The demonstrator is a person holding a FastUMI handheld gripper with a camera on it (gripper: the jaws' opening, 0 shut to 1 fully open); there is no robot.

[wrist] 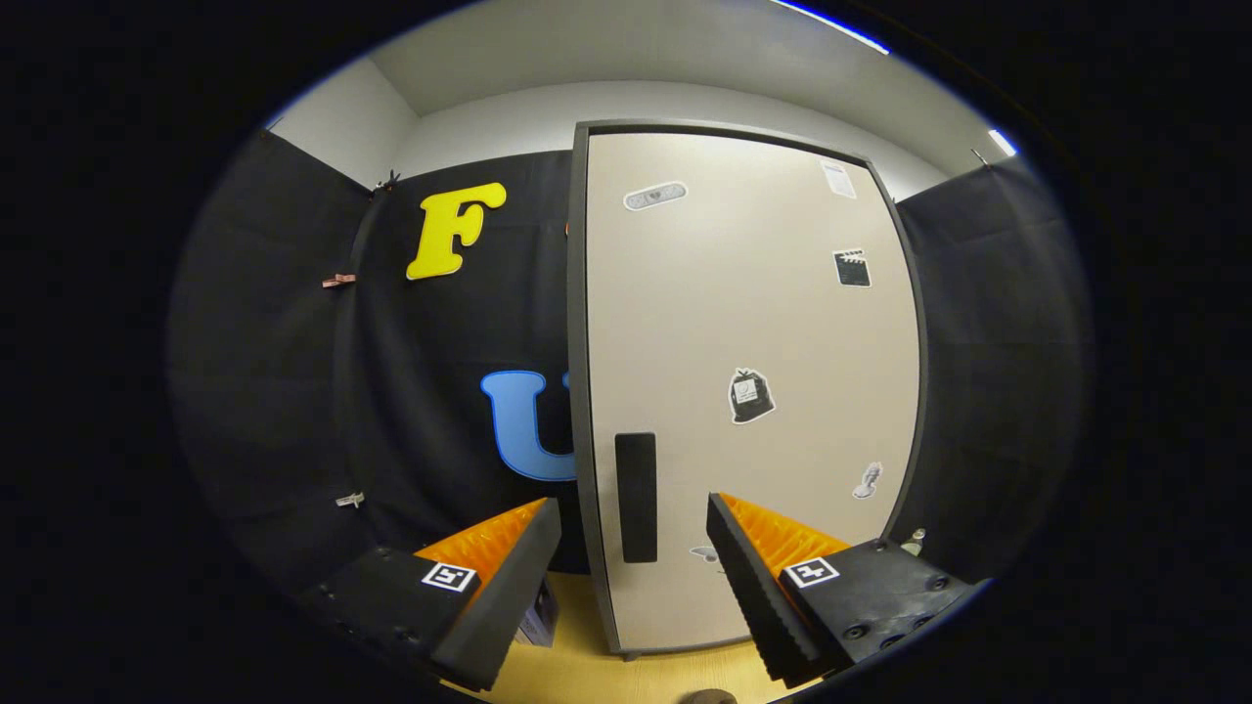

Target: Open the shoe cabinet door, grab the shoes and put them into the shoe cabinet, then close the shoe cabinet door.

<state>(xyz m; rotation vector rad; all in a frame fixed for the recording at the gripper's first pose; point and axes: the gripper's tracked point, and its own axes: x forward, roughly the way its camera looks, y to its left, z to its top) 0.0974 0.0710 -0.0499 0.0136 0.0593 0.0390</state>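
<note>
A tall beige shoe cabinet (753,323) with a dark grey frame stands straight ahead, its door closed. A black vertical handle (636,497) sits low on the door near its left edge. Several small stickers dot the door. My gripper (634,513) is open, its two fingers spread wide with the handle seen between them, a short way beyond the tips. Nothing is held. No shoes can be made out, though a small dark object (538,616) shows on the floor behind the left finger.
The cabinet stands on a light wooden floor (626,675). Black cloth walls (293,372) close in on the left and right of the cabinet. A rounded dark thing (706,697) pokes up at the floor below the fingers.
</note>
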